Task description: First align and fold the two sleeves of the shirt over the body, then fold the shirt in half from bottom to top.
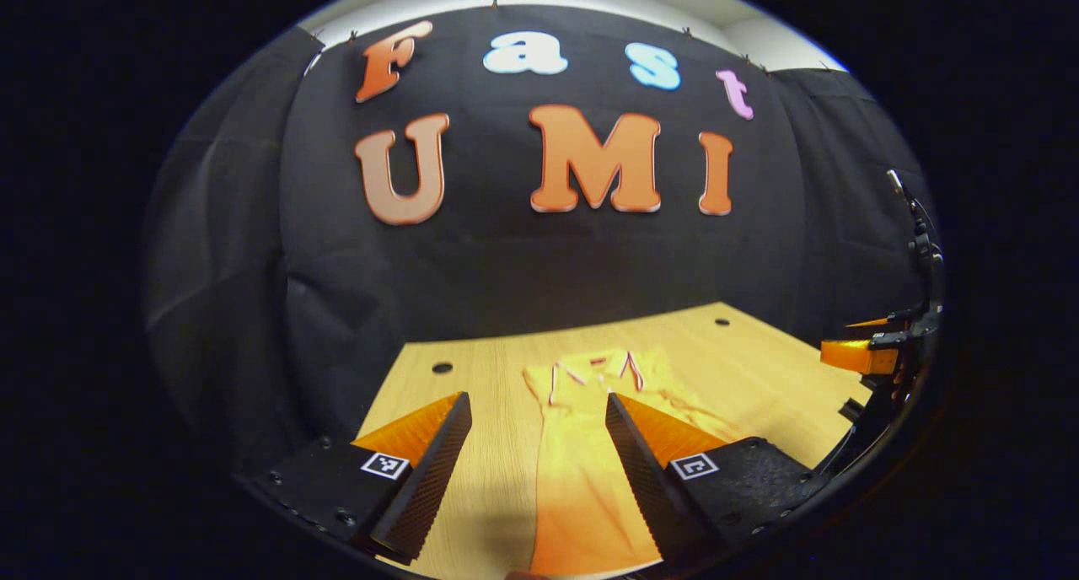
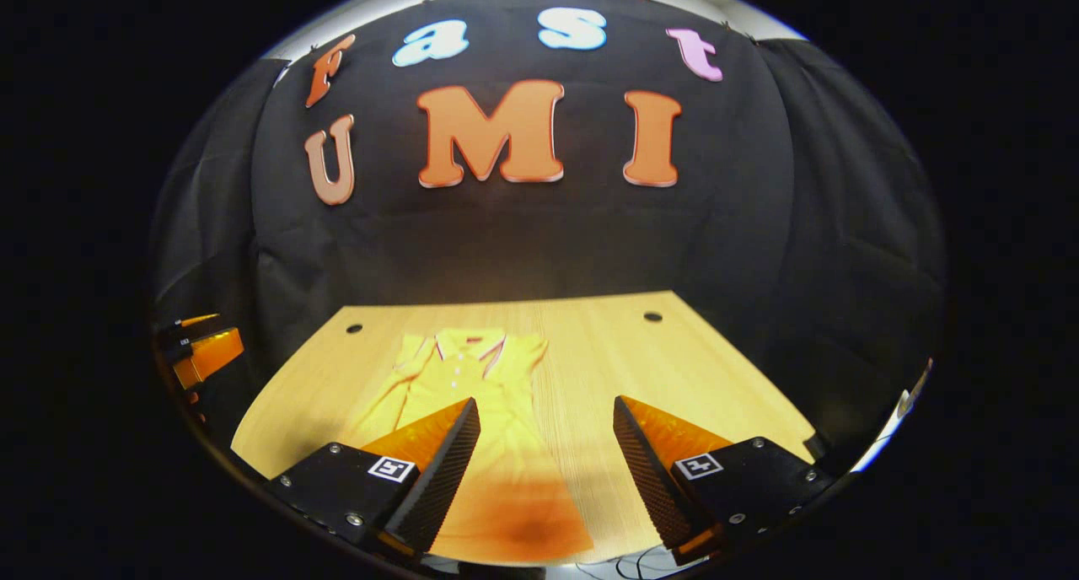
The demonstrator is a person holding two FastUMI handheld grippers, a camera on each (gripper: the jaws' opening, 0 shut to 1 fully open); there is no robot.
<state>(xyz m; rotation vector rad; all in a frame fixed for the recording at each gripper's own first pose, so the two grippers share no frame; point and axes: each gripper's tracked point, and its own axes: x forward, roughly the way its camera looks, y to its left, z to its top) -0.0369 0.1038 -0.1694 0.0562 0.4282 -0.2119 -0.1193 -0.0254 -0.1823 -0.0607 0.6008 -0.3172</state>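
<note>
Left gripper view first: the shirt (image 1: pixel 590 445) lies flat on the wooden table (image 1: pixel 489 445), collar at the far end, hem at the near edge, and it looks narrow already, so I'd guess the sleeves are folded over the body, though a bit of cloth spreads to the right of the body and I can't tell if that's a sleeve lying loose. The left gripper (image 1: pixel 539 445) hangs above the near part of the shirt, fingers spread wide, nothing between them. The other gripper pokes in at the far right edge, off the table.

If the bottom-to-top fold is next, I'd say go for the two hem corners at the same time, pinch the full stack of layers, and lift evenly so the hem lands square on the shoulders.

Right gripper view: the same shirt (image 2: pixel 485 428) sits left of centre on the table (image 2: pixel 641 369), collar far, hem near. The right gripper (image 2: pixel 548 453) is also wide open and empty, held level and pointing at the back wall, hovering over the shirt's right edge near the hem.
</note>
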